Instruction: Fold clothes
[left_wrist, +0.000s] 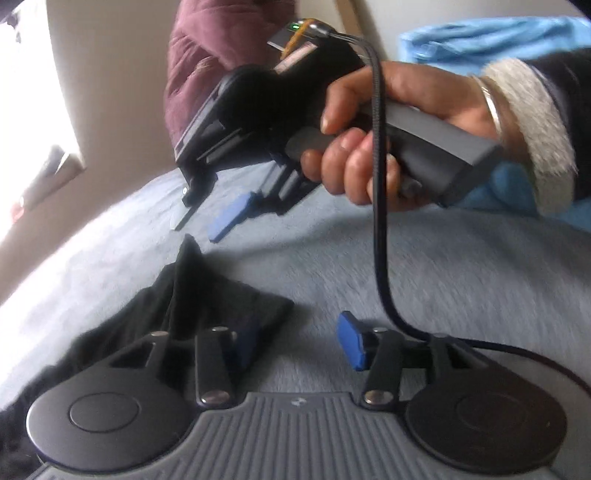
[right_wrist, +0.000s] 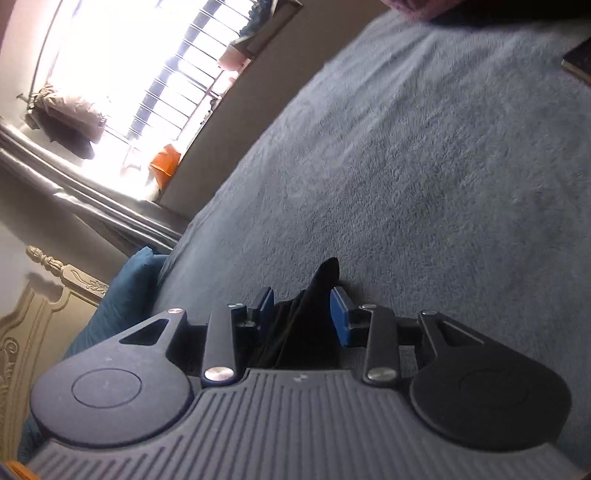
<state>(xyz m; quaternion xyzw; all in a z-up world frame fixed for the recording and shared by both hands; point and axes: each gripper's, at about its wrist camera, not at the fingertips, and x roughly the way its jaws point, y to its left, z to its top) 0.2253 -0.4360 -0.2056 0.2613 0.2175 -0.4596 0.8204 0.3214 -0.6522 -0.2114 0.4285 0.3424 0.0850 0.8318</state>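
A black garment (left_wrist: 207, 302) lies bunched on the grey-blue blanket (left_wrist: 406, 266), with one corner pulled up into a peak. My left gripper (left_wrist: 297, 343) is open just above the blanket. Its left pad is half hidden behind the black cloth, and bare blanket shows between the pads. A hand (left_wrist: 369, 129) holds my right gripper (left_wrist: 203, 225) over the peak, fingers pointing down with a gap between them. In the right wrist view the black garment (right_wrist: 306, 317) rises between the blue pads of the right gripper (right_wrist: 303, 314), which stand apart and do not pinch it.
A maroon garment (left_wrist: 199, 74) and a light blue cloth (left_wrist: 498, 37) lie at the far side of the bed. A cable (left_wrist: 376, 184) hangs from the right gripper. A barred window (right_wrist: 147, 74), carved headboard (right_wrist: 37, 314) and teal pillow (right_wrist: 122, 295) are to the left.
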